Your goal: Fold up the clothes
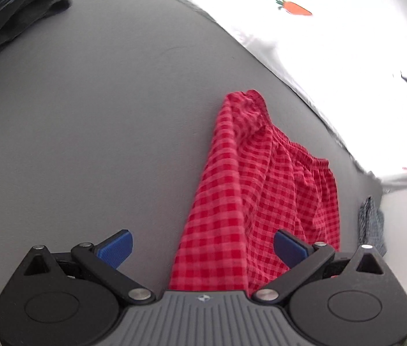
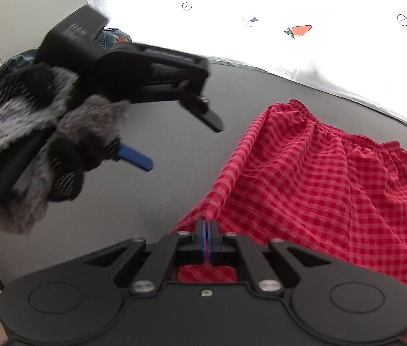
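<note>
Red checked shorts (image 1: 261, 190) with an elastic waistband lie on a dark grey table (image 1: 88, 129). In the right wrist view the shorts (image 2: 319, 178) spread to the right, and my right gripper (image 2: 207, 227) is shut on their left hem corner, lifting a ridge of cloth. My left gripper (image 1: 202, 248) is open and empty, its blue pads (image 1: 117, 248) held above the table at the shorts' left edge. It also shows in the right wrist view (image 2: 186, 144), held by a furry-gloved hand (image 2: 30, 144), left of the shorts.
A white sheet with carrot prints (image 2: 298, 30) covers the area beyond the table's far edge. Dark clothing (image 1: 10, 14) lies at the table's far left. Jeans (image 2: 111, 36) lie behind the left gripper. A blue checked cloth (image 1: 371, 222) hangs at the right edge.
</note>
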### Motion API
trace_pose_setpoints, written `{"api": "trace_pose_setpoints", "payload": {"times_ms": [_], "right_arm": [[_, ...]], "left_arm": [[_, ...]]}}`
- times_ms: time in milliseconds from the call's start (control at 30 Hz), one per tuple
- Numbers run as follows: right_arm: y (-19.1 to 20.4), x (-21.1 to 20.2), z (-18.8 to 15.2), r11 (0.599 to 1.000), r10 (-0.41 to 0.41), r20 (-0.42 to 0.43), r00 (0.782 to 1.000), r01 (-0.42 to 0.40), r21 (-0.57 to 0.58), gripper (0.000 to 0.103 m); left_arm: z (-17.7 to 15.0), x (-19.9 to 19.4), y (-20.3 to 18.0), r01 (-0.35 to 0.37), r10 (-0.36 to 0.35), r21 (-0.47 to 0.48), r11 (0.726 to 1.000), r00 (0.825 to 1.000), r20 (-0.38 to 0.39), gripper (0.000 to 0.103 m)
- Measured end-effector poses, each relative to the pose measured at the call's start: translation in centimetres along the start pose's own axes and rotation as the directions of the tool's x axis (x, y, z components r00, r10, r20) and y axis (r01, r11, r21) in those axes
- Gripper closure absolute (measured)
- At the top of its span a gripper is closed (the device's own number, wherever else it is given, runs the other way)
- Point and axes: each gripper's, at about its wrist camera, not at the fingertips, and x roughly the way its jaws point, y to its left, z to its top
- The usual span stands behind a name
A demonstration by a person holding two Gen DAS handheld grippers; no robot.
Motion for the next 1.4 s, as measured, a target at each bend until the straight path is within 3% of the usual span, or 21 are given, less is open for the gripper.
{"api": "trace_pose_setpoints", "payload": {"times_ms": [133,233,300,367,400,467,500,567,667,767,967,1033,1100,1200,1267,1367,1400], "right_arm": [[-0.8,0.1,0.1,1.0,0.019,0.0,1.0,-0.019,-0.024,0.102],[-1.4,0.0,0.1,0.999,0.04,0.004,0.999,-0.04,-0.027,0.102],[-1.9,0.0,0.1,0.998,0.052,0.008,0.999,-0.052,-0.022,0.102],[-2.4,0.0,-0.1,0.998,0.07,0.004,0.998,-0.07,-0.006,0.102],[-2.7,0.1,-0.2,0.997,0.075,0.003,0.997,-0.075,-0.001,0.102],[-3.3,0.1,-0.5,0.997,0.079,-0.001,0.997,-0.079,0.006,0.102],[-3.7,0.0,-0.7,0.997,0.08,-0.003,0.997,-0.08,0.011,0.102],[-4.7,-0.2,-1.0,0.996,0.082,-0.002,0.997,-0.082,0.028,0.102],[-6.8,-1.0,-1.4,0.993,0.091,0.013,0.996,-0.092,0.073,0.102],[-9.6,-2.3,-1.9,0.99,0.076,0.04,0.996,-0.08,0.118,0.102],[-17.8,-6.4,-4.0,0.948,0.025,0.096,0.995,-0.054,0.314,0.102],[-20.8,-8.5,-5.2,0.924,-0.02,0.113,0.993,-0.025,0.382,0.102],[-23.8,-10.4,-6.5,0.894,-0.074,0.12,0.99,0.013,0.447,0.102],[-28.5,-12.5,-9.3,0.822,-0.186,0.086,0.979,0.107,0.56,0.102],[-31.3,-12.5,-11.6,0.768,-0.225,0.015,0.974,0.168,0.618,0.102],[-35.2,-12.0,-14.9,0.682,-0.26,-0.105,0.96,0.26,0.683,0.092],[-36.0,-11.6,-15.7,0.674,-0.275,-0.148,0.95,0.301,0.674,0.088]], "left_arm": [[1.7,3.5,-4.4,-0.123,0.127,0.17,0.978,0.992,-0.01,0.0],[2.7,6.9,-5.6,-0.22,0.236,0.238,0.946,0.971,-0.039,0.001],[3.5,8.6,-5.5,-0.243,0.269,0.253,0.937,0.96,-0.077,0.008],[4.1,9.5,-5.2,-0.262,0.293,0.243,0.934,0.951,-0.1,0.029],[4.3,9.7,-5.0,-0.274,0.304,0.235,0.933,0.947,-0.105,0.03],[4.7,9.5,-5.6,-0.249,0.277,0.247,0.936,0.957,-0.082,0.053],[4.8,9.3,-5.8,-0.254,0.28,0.246,0.935,0.957,-0.074,0.057],[4.8,8.8,-6.2,-0.292,0.305,0.22,0.931,0.952,-0.028,0.084],[5.0,7.8,-7.1,-0.303,0.304,0.172,0.937,0.952,0.024,0.097],[5.1,6.8,-9.5,-0.289,0.278,0.162,0.943,0.956,0.089,0.101],[4.4,5.7,-19.6,-0.187,0.139,0.263,0.946,0.972,0.191,0.101],[3.5,6.7,-23.8,-0.15,0.085,0.341,0.928,0.976,0.199,0.101],[1.9,9.0,-28.4,-0.131,0.048,0.437,0.89,0.979,0.197,0.1],[-1.4,13.8,-33.7,-0.106,0.037,0.565,0.819,0.99,0.133,0.085],[-3.7,16.1,-35.9,-0.042,0.029,0.646,0.762,0.999,0.031,0.046],[-7.3,16.6,-36.3,-0.014,0.02,0.716,0.697,1.0,0.0,0.031],[-8.2,16.4,-35.6,-0.012,0.023,0.728,0.685,1.0,-0.005,0.029]]}}
